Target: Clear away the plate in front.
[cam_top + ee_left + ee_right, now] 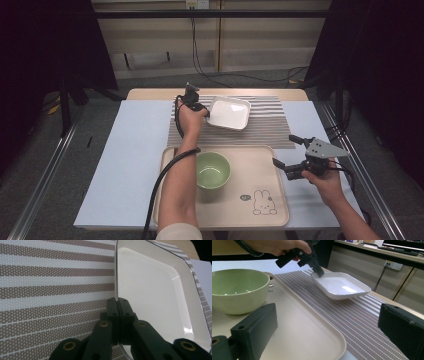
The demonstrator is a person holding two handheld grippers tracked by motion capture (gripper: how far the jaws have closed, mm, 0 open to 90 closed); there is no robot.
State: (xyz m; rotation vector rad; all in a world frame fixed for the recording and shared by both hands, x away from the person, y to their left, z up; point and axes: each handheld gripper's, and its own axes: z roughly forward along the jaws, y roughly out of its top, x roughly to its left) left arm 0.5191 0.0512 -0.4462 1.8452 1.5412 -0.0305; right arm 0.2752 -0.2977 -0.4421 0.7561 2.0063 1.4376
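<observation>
The white square dish [229, 113] is found on the striped placemat [270, 130], at the far side of the table, just behind the beige tray [250, 170]. Its near-left rim is pinched by the left gripper [206, 114]; in the left gripper view the two jaws are seen closed almost together, with the thin rim [116, 285] between them. Whether the dish is lifted a little or is resting flat on the mat cannot be told for sure, because its underside is hidden.

The right gripper [283, 151] is held over the right edge of the tray with its jaws wide apart, and nothing is held by it.

The dish is judged to be stiff, glazed and probably ceramic, so it is likely rather heavy for a grip at one edge and also slippery. A tilt or a slip should be expected if it is carried by the rim alone. A firm hold at the middle of one side is advised, and a gentle putting down, since it may chip. The green bowl [213, 170] stands on the tray, well apart from the dish.
</observation>
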